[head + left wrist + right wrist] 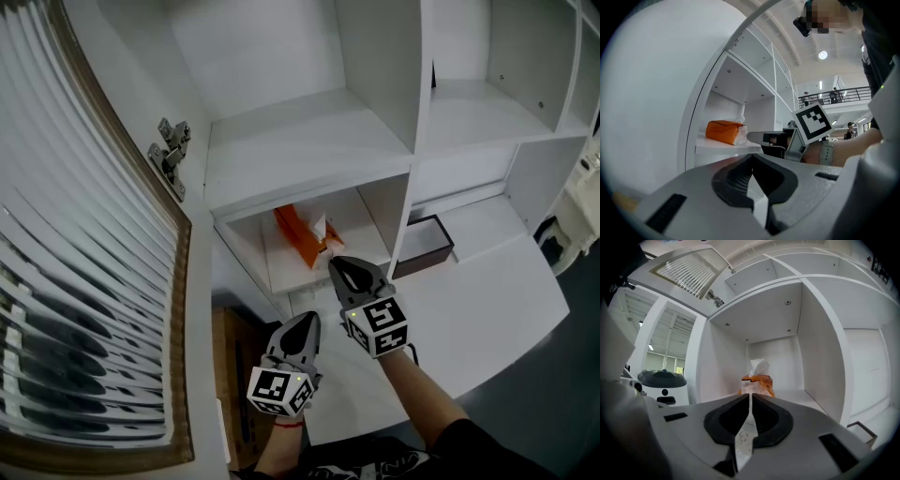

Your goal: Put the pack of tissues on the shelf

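The orange pack of tissues (298, 234) lies on the floor of a low compartment of the white shelf (309, 141). It has a white crinkled end facing outward. My right gripper (335, 262) points into that compartment, shut on the thin flap at this near end. From the right gripper view the pack (761, 383) sits just beyond the tips of the right gripper (750, 397), with a strip of wrapper running back between the jaws. My left gripper (305, 321) hangs lower left, outside the shelf, shut and empty. Its view shows the pack (723, 131) and the right gripper (761, 137).
An open cabinet door with ribbed glass (84, 281) stands at the left, its hinge (169, 150) by the shelf's edge. A dark brown open box (422, 246) sits in the compartment to the right. A round white and dark machine (661, 385) stands beyond the shelf's left side.
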The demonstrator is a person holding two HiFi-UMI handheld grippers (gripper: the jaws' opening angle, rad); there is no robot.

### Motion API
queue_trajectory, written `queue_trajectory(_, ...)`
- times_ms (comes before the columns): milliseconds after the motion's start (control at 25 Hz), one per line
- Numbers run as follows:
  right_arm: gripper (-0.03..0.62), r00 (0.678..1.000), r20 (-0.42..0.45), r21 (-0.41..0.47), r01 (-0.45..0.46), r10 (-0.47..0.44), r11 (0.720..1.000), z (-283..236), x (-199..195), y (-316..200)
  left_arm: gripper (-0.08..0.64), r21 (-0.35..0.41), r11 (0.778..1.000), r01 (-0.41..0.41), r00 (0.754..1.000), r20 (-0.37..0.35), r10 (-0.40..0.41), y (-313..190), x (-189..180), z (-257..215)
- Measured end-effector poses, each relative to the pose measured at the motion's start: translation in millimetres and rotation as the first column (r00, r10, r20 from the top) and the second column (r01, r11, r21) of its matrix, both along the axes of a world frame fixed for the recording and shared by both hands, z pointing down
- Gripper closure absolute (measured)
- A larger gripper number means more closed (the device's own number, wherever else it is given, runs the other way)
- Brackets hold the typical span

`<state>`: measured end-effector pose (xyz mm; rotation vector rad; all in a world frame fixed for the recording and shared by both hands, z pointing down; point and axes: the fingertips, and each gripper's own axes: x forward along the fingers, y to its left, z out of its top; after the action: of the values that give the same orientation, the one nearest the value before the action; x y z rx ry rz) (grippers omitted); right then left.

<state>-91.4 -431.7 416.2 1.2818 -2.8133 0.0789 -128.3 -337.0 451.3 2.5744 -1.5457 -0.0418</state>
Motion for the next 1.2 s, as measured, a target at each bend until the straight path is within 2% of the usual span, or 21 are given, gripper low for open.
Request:
queue_trajectory(280, 0.571, 1.0, 0.013, 0.002, 0.003, -0.003, 1.0, -1, 1, 6, 0.554, -0.002, 1.0, -0.005, 1.0, -0.005, 0.005, 5, 1, 1)
queue_trajectory(560, 0.574, 0.999, 0.004, 0.01, 0.042, -0.042, 0.999, -3, 8, 33, 0.554, 0.008, 1.0, -0.021, 1.0, -0.012, 0.021, 13, 12, -6)
queue_trajectory(880, 0.583, 0.999, -0.012, 0.016, 0.043, -0.043, 0.999, -8, 36, 77, 0.554, 0.029, 0.999, -0.044, 0.999, -0.004, 0.044, 28, 34, -14)
queue_trajectory(1200, 0.588, 1.0, -0.025, -0.015, 0.016, -0.017, 1.0, 3, 73, 124, 0.554, 0.016, 0.998, -0.065, 0.998, 0.004, 0.065, 54, 62, -12)
